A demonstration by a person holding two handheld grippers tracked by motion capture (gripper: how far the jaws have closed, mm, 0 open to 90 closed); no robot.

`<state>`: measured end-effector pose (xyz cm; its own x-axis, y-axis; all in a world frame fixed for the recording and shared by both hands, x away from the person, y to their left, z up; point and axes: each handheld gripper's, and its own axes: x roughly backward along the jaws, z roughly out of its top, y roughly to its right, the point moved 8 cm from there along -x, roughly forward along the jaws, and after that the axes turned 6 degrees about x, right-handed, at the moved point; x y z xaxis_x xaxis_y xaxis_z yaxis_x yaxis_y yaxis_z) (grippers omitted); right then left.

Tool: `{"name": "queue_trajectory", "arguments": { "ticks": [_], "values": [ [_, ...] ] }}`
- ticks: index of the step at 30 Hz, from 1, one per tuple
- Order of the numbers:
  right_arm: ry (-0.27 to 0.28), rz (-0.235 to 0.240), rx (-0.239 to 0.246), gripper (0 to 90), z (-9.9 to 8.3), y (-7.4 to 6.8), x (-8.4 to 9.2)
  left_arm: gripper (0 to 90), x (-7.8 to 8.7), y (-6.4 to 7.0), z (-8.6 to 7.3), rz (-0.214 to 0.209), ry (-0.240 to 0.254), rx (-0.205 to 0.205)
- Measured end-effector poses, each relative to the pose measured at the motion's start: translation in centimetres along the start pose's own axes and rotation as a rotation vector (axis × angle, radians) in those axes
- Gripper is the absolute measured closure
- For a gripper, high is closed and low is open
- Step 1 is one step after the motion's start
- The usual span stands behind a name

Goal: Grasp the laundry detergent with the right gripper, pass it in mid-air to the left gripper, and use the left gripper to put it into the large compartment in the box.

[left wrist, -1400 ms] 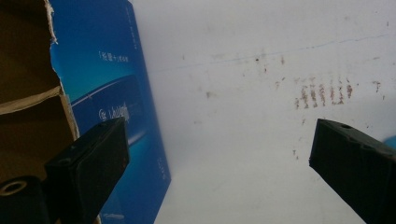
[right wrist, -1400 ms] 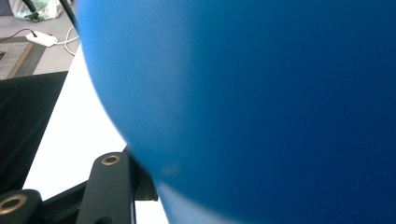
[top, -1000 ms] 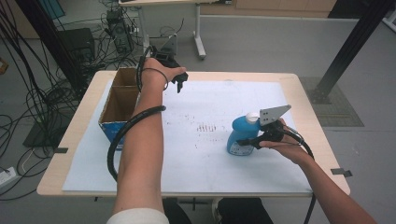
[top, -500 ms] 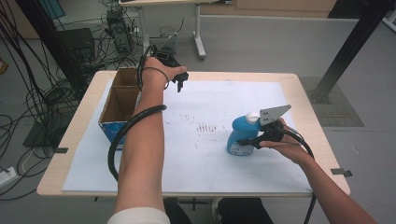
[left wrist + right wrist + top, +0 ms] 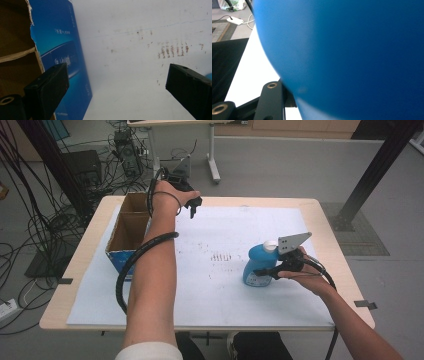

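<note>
Overhead arrangement of a two-handed manipulation at a wooden table (image 5: 330, 215) covered by a white sheet (image 5: 215, 285). The right gripper (image 5: 263, 271) is closed on a blue bottle (image 5: 257, 262) with a white cap, which stands upright on the sheet at the right of the table, its jaws clamped against the lower body of the bottle; in the right gripper view the blue bottle wall (image 5: 352, 57) crowds the lens, so the contact of the far jaw cannot be made out there, though the grip appears firm. The left gripper (image 5: 192, 210) hovers at the far edge of the table, just beside an open cardboard box (image 5: 131, 232) with a blue outer face; its jaws stand wide apart with nothing between them, as the left gripper view shows, where the box wall (image 5: 62, 50) lies at left and a patch of reddish marks (image 5: 172, 50) on the sheet lies between the jaws. Bottle and box are well apart.
</note>
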<state>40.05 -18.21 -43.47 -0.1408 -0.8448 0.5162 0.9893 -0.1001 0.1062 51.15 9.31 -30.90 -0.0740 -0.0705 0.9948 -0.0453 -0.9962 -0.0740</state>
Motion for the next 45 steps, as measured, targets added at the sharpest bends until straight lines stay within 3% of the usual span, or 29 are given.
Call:
{"name": "queue_trajectory", "arguments": {
  "ticks": [45],
  "values": [
    [-0.003, 0.003, -0.004, 43.2, 0.00, -0.04, 0.03, 5.4, 0.28, -0.15, 0.19, -0.006, 0.008, -0.002]
  ]
}}
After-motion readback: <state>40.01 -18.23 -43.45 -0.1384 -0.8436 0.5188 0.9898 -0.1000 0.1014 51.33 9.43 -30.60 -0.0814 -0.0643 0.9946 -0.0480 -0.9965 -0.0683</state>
